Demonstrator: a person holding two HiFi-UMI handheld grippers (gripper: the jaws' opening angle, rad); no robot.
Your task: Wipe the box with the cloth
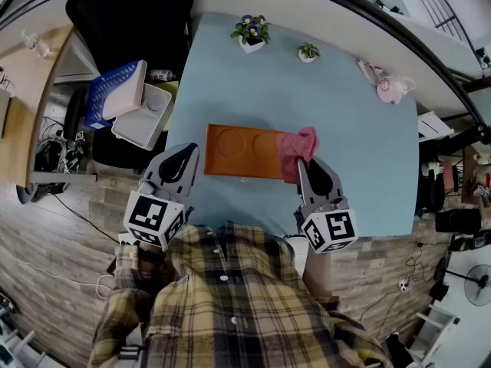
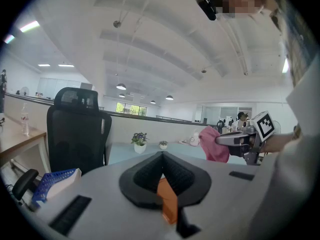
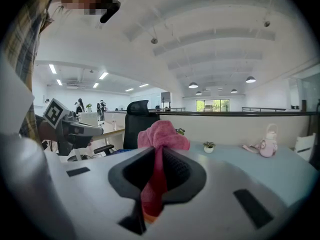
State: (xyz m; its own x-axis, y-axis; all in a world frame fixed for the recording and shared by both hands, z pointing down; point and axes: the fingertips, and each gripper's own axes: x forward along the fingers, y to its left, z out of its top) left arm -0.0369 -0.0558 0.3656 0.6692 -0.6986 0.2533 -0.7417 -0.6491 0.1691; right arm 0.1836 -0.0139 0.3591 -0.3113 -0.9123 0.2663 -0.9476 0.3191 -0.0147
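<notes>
A flat orange box lies on the light-blue table, close to its near edge. My left gripper sits at the box's left end, jaws shut with a strip of the orange box caught between them. A pink cloth is draped over the box's right end, bunched at the tip of my right gripper. In the right gripper view the right gripper is shut on that cloth, which hangs down between its jaws. The left gripper view shows the cloth off to its right.
Two small potted plants and a pink toy stand along the table's far edge. A black office chair, a blue basket and white bins sit left of the table. My plaid shirt fills the near side.
</notes>
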